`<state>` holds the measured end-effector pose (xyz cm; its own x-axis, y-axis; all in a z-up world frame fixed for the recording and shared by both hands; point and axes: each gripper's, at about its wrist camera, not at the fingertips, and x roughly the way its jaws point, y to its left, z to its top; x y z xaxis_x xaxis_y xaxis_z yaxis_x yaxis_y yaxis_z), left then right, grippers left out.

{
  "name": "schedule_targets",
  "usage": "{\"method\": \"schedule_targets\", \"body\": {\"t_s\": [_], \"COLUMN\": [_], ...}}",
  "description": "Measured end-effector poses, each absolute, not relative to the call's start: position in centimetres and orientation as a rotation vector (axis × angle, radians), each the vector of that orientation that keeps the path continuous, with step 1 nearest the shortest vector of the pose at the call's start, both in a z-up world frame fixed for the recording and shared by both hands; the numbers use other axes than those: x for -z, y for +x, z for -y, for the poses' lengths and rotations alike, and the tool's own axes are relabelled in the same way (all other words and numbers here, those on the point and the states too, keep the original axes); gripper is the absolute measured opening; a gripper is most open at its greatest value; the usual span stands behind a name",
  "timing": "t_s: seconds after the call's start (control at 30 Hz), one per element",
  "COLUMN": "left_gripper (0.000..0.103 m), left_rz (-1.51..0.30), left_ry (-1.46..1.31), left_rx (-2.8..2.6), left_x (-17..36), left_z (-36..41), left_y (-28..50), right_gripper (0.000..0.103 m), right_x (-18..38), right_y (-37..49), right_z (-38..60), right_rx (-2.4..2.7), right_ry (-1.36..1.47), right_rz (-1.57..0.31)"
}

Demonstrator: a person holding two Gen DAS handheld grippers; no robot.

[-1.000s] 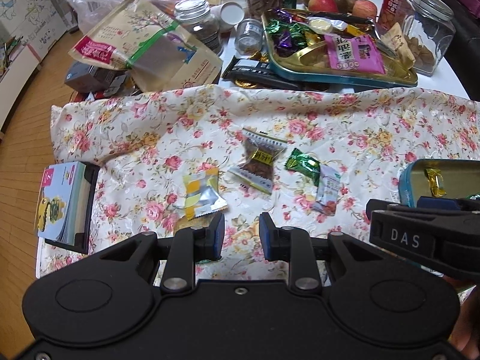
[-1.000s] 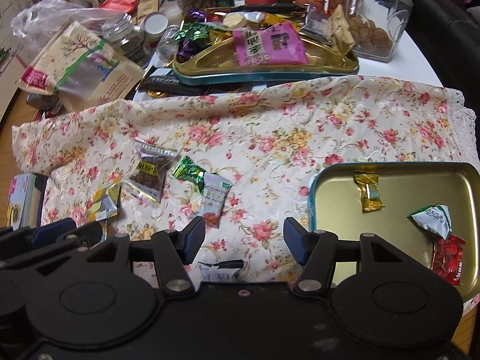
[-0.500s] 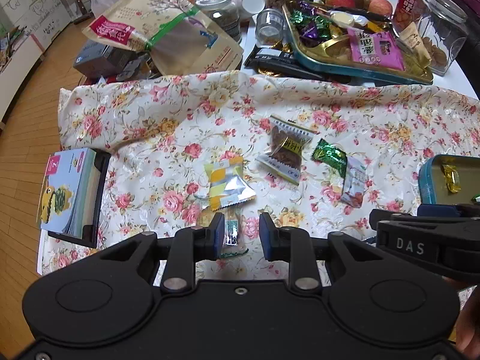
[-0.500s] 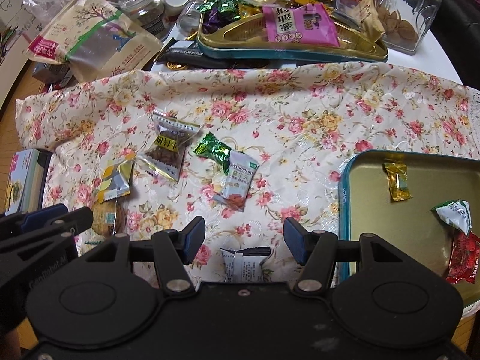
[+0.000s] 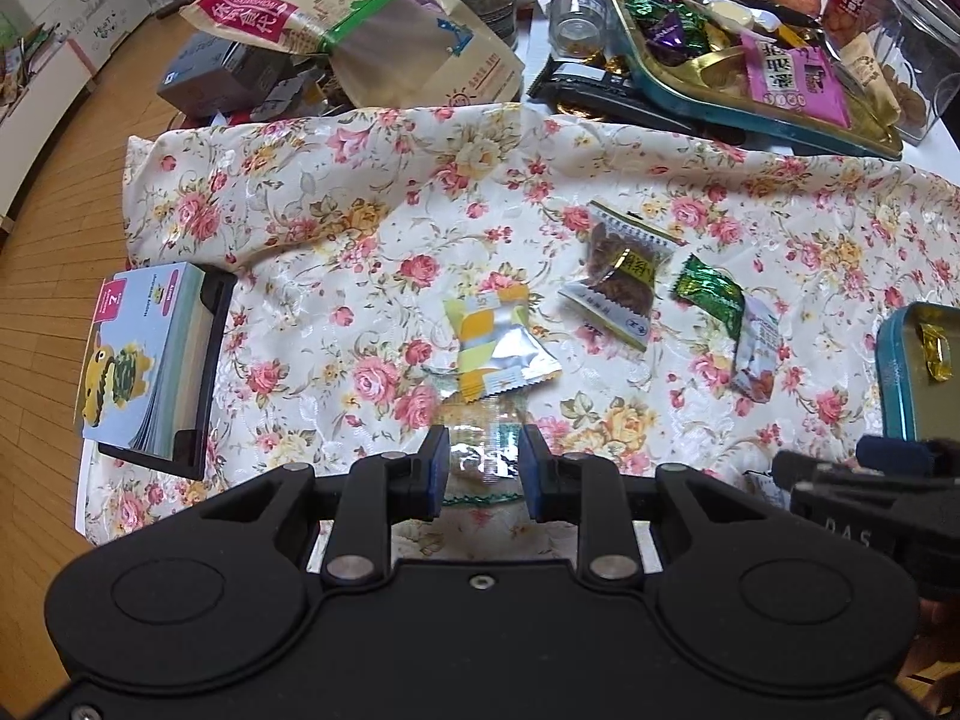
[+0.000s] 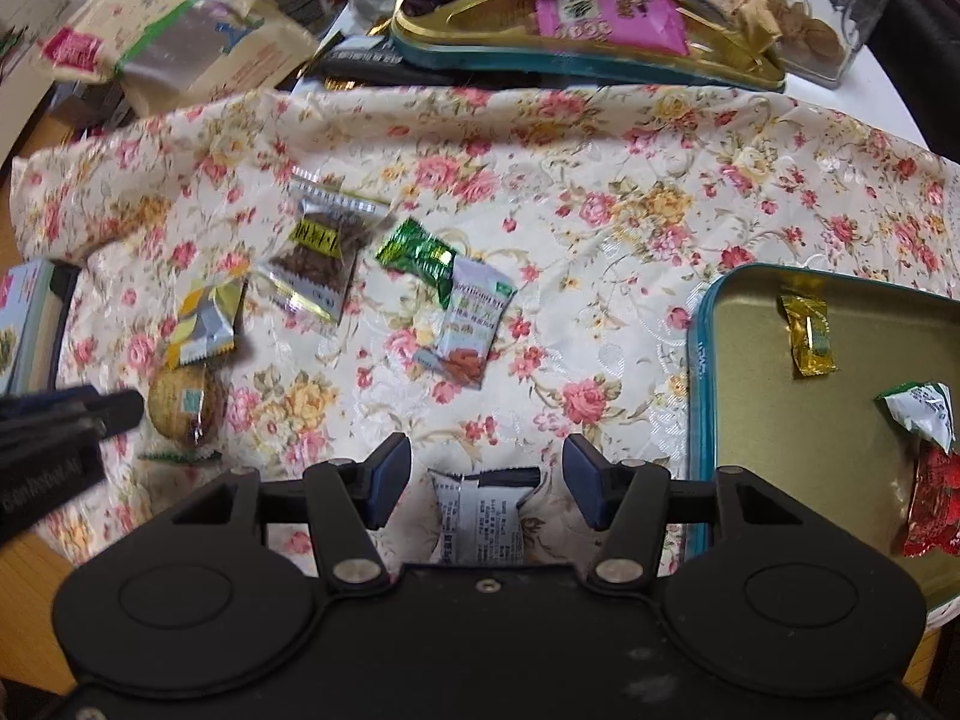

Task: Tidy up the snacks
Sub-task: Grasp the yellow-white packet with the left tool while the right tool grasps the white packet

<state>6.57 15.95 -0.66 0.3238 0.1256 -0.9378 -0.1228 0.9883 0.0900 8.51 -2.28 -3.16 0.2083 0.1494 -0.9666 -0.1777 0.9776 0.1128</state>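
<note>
Reference landmark: the teal tin tray (image 6: 701, 360) on the floral cloth (image 6: 600, 180) covering the table.

Left gripper (image 5: 483, 461): its fingers (image 5: 433, 468) stand slightly parted on either side of a clear-wrapped round biscuit (image 5: 483, 447), well to the left of the tray; whether the pads press on the wrapper cannot be told.

Right gripper (image 6: 487, 480): fingers spread wide and holding nothing, with a white printed packet (image 6: 480, 519) lying on the cloth between them, just left of the tray.

Inside the tray: a gold-wrapped candy (image 6: 809, 333), a green-and-white packet (image 6: 921, 411) and a red packet (image 6: 936, 510).

Loose on the cloth, left of the tray: a yellow-and-silver packet (image 5: 495, 348), a brown nut packet (image 5: 621, 276), a green foil candy (image 5: 711, 294) touching a pale packet (image 5: 757, 351).
</note>
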Motion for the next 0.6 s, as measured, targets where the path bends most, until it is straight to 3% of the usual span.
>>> {"method": "schedule_targets", "body": {"t_s": [0.6], "left_gripper": [0.036], "left_rz": [-1.244], "left_ry": [-0.105], "left_rx": [-0.163], "left_x": [1.7], "left_z": [-20.5], "left_y": [7.9], "right_gripper": [0.058], "right_x": [7.5], "right_y": [8.0], "right_z": [1.7], "right_rx": [-0.221], "right_ry": [-0.065], "right_rz": [-1.463]}}
